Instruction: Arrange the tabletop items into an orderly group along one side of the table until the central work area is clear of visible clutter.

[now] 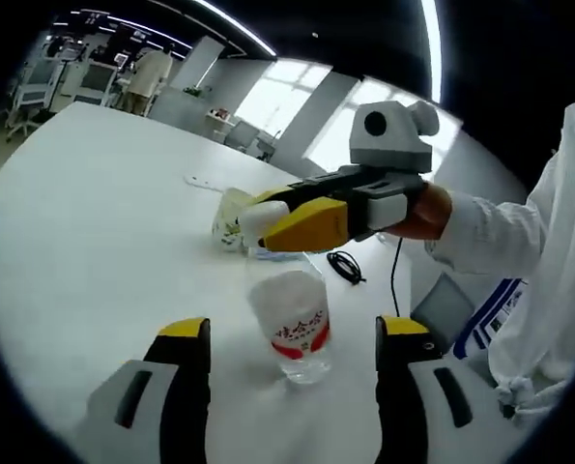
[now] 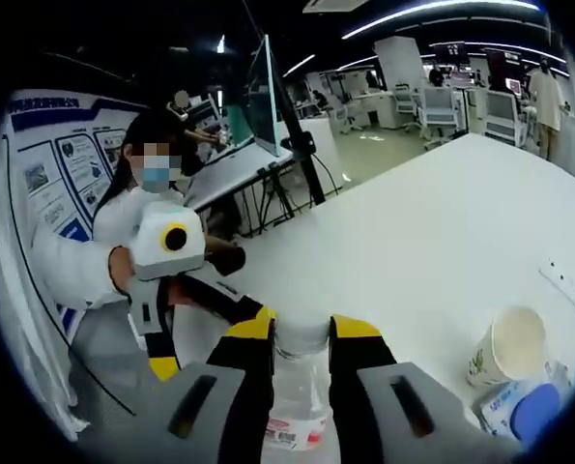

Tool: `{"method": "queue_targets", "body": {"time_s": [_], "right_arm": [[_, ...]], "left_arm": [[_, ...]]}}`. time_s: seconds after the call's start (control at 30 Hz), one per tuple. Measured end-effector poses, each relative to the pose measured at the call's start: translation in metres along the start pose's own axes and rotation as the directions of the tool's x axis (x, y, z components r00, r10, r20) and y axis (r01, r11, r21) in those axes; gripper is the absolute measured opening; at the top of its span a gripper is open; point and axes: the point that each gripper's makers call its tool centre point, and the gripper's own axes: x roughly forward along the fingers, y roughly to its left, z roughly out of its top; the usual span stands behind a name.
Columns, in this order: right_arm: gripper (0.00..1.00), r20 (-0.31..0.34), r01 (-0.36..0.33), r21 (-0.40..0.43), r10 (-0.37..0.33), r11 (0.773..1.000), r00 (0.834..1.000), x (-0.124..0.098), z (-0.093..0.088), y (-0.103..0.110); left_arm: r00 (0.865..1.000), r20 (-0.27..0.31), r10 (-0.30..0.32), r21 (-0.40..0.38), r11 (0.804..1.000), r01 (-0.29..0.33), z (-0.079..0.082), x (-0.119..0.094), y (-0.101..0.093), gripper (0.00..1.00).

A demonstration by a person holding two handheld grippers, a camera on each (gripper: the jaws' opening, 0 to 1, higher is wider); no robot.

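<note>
A: Two grippers over a white table point(image 1: 94, 222), one water bottle point(image 1: 294, 324) between them. How far along is the tidying?

B: Early, by the look of it. The bottle stands upright in open table, and a paper cup point(image 2: 507, 356), a blue-and-white packet point(image 2: 524, 406), a black cable point(image 1: 346, 266) and a flat white strip point(image 1: 202, 182) lie loosely near one another, not yet in a neat row.

A: And the right gripper point(image 2: 301, 333)?

B: In the right gripper view its yellow-tipped jaws are nearly together, closed on the bottle's white cap point(image 2: 301, 333), with the clear body and red label hanging below between them. In the left gripper view it reaches in from the right, above the bottle.

A: The left gripper point(image 1: 294, 329)?

B: Jaws wide apart and holding nothing. The bottle's lower half sits between the two tips in that view, seemingly just ahead of them; whether either tip touches it cannot be told.

A: What remains?

B: Likely everything: carrying the bottle to an edge, then gathering the cup, packet, cable and strip beside it.
</note>
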Motion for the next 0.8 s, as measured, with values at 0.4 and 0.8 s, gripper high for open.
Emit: {"method": "queue_targets", "body": {"time_s": [0.4, 0.8], "right_arm": [[0.18, 0.063, -0.084, -0.02, 0.085, 0.996, 0.994, -0.033, -0.004, 0.003], [0.18, 0.082, -0.158, -0.061, 0.162, 0.986, 0.983, -0.051, -0.009, 0.014]], "left_arm": [[0.985, -0.106, -0.138, 0.156, 0.976, 0.154, -0.014, 0.034, -0.014, 0.6], [0.943, -0.232, -0.24, 0.237, 0.926, 0.294, -0.033, 0.066, -0.026, 0.52]]}}
